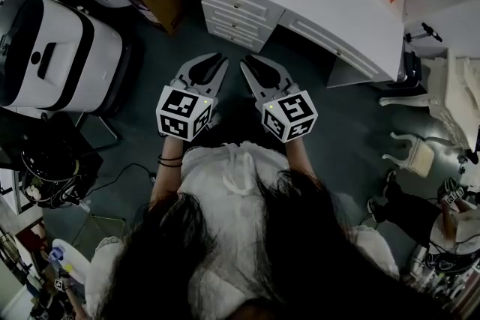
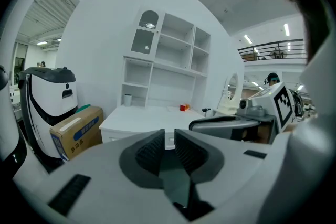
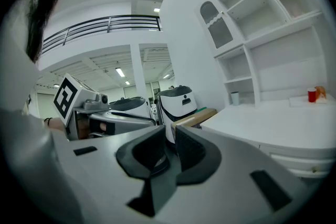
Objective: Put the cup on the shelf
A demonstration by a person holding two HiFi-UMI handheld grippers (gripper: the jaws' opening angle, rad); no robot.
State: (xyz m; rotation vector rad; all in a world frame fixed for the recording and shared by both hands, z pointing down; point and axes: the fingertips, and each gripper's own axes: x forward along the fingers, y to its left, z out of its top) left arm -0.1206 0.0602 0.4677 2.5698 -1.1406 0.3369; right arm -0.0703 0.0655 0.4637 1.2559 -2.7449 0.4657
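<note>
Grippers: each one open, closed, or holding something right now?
Left gripper: closed, nothing between its jaws.
Right gripper: closed, nothing between its jaws.

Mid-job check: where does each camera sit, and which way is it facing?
Head view: on the person's head, steeply down onto left tongs, right tongs, forearms, hair.
Left gripper view: on left tongs, facing desk and shelf; right tongs alongside.
Right gripper view: on right tongs, facing the desk; left tongs alongside.
Shared: red cup on the desk.
</note>
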